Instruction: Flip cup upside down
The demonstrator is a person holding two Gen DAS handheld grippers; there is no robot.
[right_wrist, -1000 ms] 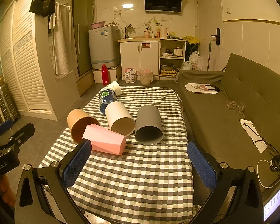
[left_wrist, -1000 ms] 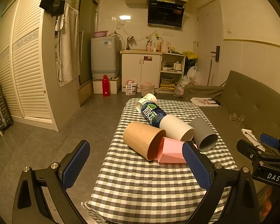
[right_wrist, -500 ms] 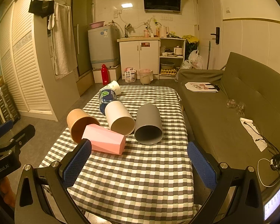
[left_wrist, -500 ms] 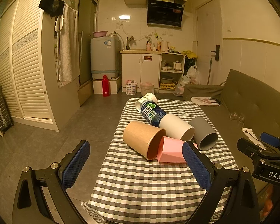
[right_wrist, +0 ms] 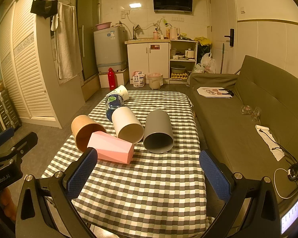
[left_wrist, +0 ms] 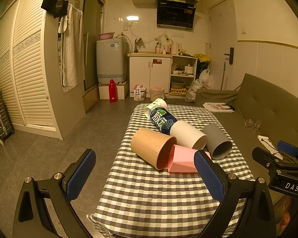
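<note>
Several cups lie on their sides on the checked table [right_wrist: 149, 182]: a brown paper cup [left_wrist: 152, 147] [right_wrist: 84, 130], a pink faceted cup [left_wrist: 181, 158] [right_wrist: 111, 148], a white cup [left_wrist: 188, 134] [right_wrist: 127, 127], a grey cup [left_wrist: 218, 142] [right_wrist: 159, 131], a blue printed cup [left_wrist: 162, 120] [right_wrist: 113, 105] and a small white cup [left_wrist: 159, 103] [right_wrist: 122, 92] behind it. My left gripper [left_wrist: 145, 173] is open and empty, above the table's near left edge. My right gripper [right_wrist: 149, 171] is open and empty, above the near part of the table.
A green sofa [right_wrist: 248, 115] runs along the table's right side, with a cable [right_wrist: 288, 170] and a cloth [right_wrist: 270, 140] on it. Bare floor [left_wrist: 69, 150] lies to the left. Kitchen cabinets [right_wrist: 149, 63] and a washing machine [right_wrist: 109, 49] stand far behind.
</note>
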